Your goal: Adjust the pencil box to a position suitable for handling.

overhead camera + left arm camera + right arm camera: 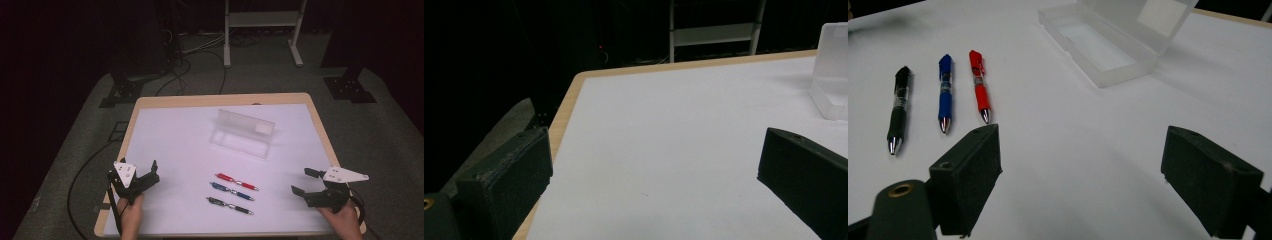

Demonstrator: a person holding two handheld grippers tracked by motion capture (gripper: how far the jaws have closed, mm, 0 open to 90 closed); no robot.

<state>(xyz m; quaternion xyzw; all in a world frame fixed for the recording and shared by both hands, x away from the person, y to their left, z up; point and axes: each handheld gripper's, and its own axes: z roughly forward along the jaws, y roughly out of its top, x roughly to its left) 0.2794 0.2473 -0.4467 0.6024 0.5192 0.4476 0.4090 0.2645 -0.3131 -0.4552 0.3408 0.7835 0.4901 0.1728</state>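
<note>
While both my claws sit low at the near edge of the table (150,107), neither has hold of anything; the left gripper (145,172) stands wide open, and the right gripper (304,183) is spread just as wide; three pens lie between them, nearer the right one, the red pen (979,85) closest to the clear case (1103,42), then the blue pen (944,92), then the black pen (898,109); the case stands open beyond the pens, lid up, well ahead of both claws; my worry is the spacing, since the pens lie just beside one another and a wide jaw coming down on one could nudge or roll its neighbour; round barrels may also slip from the pads; the right gripper view gives me the pens tip-toward-me and the empty tray; the left gripper view gives bare table and a corner of the case
</note>
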